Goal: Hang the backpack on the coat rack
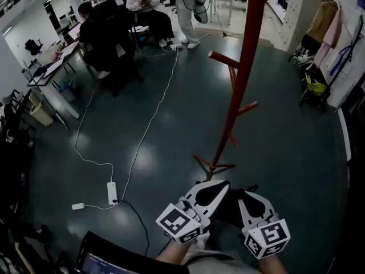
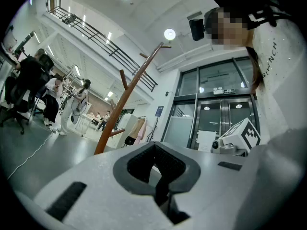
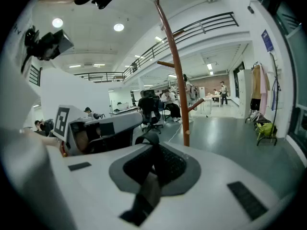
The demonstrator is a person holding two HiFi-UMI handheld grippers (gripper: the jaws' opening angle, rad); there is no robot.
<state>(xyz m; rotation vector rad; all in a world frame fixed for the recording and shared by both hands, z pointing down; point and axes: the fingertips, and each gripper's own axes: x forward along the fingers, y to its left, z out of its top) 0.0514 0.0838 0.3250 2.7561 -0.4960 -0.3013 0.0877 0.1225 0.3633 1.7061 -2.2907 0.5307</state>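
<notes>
The red-brown coat rack (image 1: 239,79) stands on the grey floor just ahead, its pegs angling upward; it also rises in the left gripper view (image 2: 127,97) and in the right gripper view (image 3: 177,75). Both grippers are low, side by side, near the rack's foot. A dark mass between them is the backpack (image 1: 231,207), mostly hidden. My left gripper (image 1: 219,187) (image 2: 156,169) is shut on a black strap (image 2: 160,190). My right gripper (image 1: 251,194) (image 3: 153,164) is shut on a black strap (image 3: 146,195) whose loop sticks up past the jaws.
A white power strip (image 1: 112,193) and cable lie on the floor to the left. People sit at desks (image 1: 108,39) at the far left; another person stands (image 1: 188,10) beyond. Hanging clothes (image 1: 325,21) and a yellow-green bag (image 1: 313,87) line the right wall. Glass doors (image 2: 220,114) are nearby.
</notes>
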